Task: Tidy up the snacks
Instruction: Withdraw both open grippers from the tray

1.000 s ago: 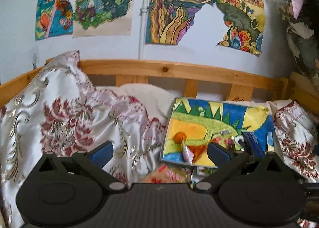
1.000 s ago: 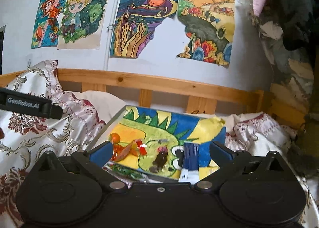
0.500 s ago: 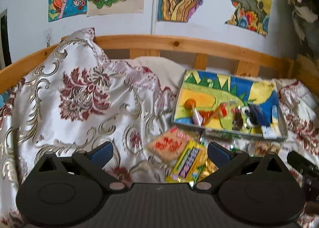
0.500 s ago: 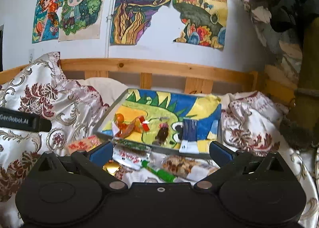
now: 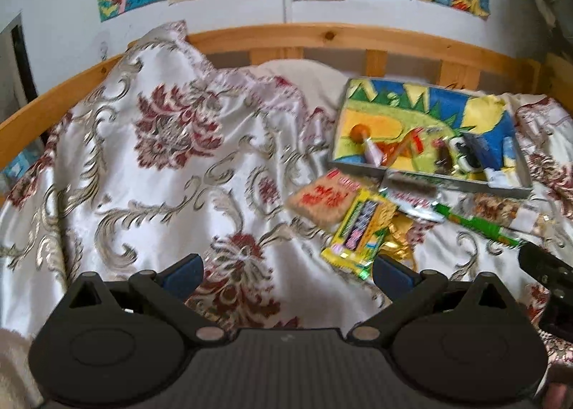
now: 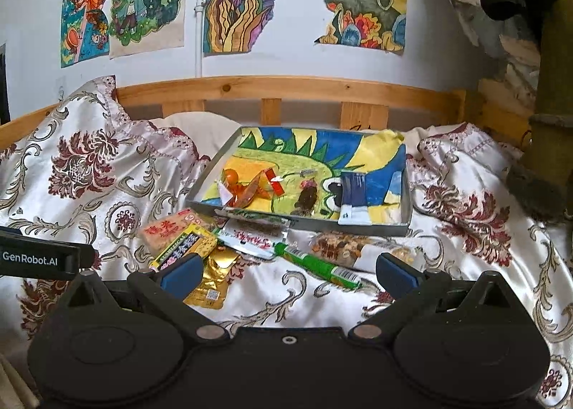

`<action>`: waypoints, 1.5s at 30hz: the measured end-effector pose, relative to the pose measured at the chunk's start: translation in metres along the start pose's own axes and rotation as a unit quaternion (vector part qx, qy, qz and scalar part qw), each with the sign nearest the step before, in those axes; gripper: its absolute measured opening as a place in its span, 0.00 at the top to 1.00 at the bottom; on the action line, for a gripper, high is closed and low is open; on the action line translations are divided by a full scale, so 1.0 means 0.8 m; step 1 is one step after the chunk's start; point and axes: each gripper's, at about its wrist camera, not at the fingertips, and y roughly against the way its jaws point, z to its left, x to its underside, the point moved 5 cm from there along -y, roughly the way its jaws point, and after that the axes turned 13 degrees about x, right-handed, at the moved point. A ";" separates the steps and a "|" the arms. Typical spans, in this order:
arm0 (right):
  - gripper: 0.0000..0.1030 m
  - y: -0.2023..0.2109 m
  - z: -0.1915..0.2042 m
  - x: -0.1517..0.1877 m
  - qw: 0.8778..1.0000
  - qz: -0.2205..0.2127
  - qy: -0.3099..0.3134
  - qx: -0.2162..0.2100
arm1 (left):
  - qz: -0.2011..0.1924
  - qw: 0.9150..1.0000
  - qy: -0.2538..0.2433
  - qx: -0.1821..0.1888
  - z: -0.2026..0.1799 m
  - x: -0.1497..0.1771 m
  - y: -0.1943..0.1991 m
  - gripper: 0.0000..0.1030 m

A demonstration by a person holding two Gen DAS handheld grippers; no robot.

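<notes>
Left gripper (image 5: 286, 271) and right gripper (image 6: 288, 269) both spread wide, empty; loose snack packets (image 6: 247, 240) at tray's (image 6: 372, 224) 6 o'clock edge.

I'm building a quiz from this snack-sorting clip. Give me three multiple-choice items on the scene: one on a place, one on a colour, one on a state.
1. Where does the dark blue packet lie?
A. inside the tray
B. on the quilt beside the gold packet
C. in the right tool

2. What colour is the long stick snack in front of the tray?
A. red
B. green
C. white

3. How does the right tool stand?
A. shut on the gold packet
B. shut on nothing
C. open and empty

Answers:
1 A: the packet rests on the painted floor of the tray, near its right side.
2 B: its wrapper is bright green, lying on the quilt.
3 C: its blue fingers stand wide apart with nothing between them; the gold packet lies on the quilt.
</notes>
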 end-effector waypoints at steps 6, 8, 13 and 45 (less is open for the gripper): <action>0.01 -0.006 0.008 0.010 1.000 0.028 0.007 -0.009 | 0.045 0.999 0.019 0.012 0.011 0.002 -0.009 0.01; 0.01 -0.008 0.011 0.011 0.999 0.035 0.011 -0.012 | 0.066 0.997 0.026 0.034 0.012 -0.002 -0.015 0.01; 0.01 -0.014 0.016 0.017 0.998 0.058 0.017 -0.019 | 0.093 0.994 0.024 0.050 0.019 -0.011 -0.027 0.01; 0.01 -0.054 0.033 0.008 0.991 0.118 0.058 -0.030 | 0.205 0.973 -0.039 0.101 0.025 -0.040 -0.132 0.01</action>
